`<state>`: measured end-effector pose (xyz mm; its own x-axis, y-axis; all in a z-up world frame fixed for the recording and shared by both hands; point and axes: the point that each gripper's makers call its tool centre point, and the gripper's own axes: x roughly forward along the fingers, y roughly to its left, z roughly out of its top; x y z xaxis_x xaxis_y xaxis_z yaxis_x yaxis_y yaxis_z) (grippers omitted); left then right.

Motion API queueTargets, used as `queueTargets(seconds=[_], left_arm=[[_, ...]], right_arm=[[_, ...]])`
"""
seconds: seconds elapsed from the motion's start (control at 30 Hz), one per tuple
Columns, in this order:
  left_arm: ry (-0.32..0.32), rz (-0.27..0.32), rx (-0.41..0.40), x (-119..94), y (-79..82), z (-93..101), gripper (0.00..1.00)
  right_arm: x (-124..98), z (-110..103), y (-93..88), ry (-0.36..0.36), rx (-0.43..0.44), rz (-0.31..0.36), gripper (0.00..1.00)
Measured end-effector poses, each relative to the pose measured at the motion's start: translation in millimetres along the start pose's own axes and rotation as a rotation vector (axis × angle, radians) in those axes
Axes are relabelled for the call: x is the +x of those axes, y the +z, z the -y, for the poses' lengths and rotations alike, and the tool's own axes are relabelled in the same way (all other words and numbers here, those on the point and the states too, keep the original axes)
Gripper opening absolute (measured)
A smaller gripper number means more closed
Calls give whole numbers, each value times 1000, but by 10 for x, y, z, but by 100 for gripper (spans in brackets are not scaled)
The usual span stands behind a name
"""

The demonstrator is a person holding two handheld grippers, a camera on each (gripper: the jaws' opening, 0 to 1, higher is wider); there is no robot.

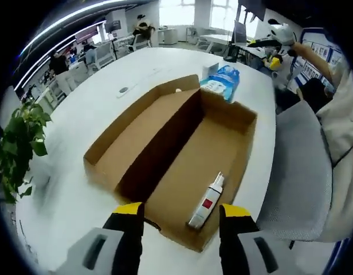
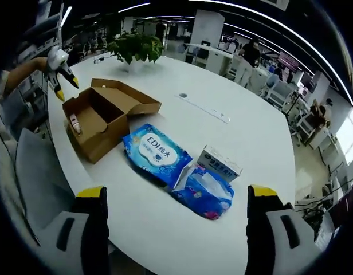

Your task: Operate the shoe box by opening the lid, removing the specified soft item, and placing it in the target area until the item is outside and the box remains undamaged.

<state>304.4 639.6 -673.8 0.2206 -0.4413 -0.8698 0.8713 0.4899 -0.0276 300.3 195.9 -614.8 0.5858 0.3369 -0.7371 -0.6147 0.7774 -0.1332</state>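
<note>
The brown cardboard shoe box (image 1: 165,143) lies open on the white table, its lid folded back to the left. A white tube with a red label (image 1: 206,201) rests on the box floor near the front wall. My left gripper (image 1: 182,215) is open and hovers over the box's near edge with nothing between its jaws. A soft blue tissue pack (image 2: 156,152) lies on the table beside the box (image 2: 102,117), and a second crumpled blue pack (image 2: 205,192) lies beside it. My right gripper (image 2: 176,197) is open above the packs and holds nothing. The left gripper (image 2: 67,89) hangs over the box's far side.
A small white carton (image 2: 219,163) sits by the blue packs. A potted plant (image 2: 133,46) stands at the table's far end, and a flat strip (image 2: 202,109) lies mid-table. A grey chair (image 1: 297,166) stands at the table edge. Desks and people fill the background.
</note>
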Motion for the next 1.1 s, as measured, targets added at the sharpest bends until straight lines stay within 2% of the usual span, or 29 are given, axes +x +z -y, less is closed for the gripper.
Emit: queueTargets(seconds=[0.2, 0.4, 0.47, 0.73, 0.77, 0.8, 0.9, 1.1], left_arm=[[-80, -35, 107, 136, 32, 104, 54], [-157, -44, 114, 286, 74, 117, 58], [-176, -57, 140, 326, 64, 117, 58], [-209, -179, 229, 544, -65, 71, 59], [-189, -231, 270, 560, -129, 21, 59], [-189, -245, 299, 584, -142, 17, 59], [-245, -254, 305, 653, -151, 124, 60], [-288, -300, 360, 721, -218, 178, 60]], right_arm=[[-3, -204, -30, 34, -45, -18, 96], [-38, -349, 33, 72, -44, -5, 96], [-51, -360, 60, 71, -44, 1, 96], [-82, -433, 110, 77, -35, 23, 96], [-75, -448, 94, 80, -35, 18, 96], [-70, -455, 84, 82, -36, 17, 96], [-58, -466, 50, 83, -29, 10, 96], [-55, -447, -10, 72, -18, -1, 96]])
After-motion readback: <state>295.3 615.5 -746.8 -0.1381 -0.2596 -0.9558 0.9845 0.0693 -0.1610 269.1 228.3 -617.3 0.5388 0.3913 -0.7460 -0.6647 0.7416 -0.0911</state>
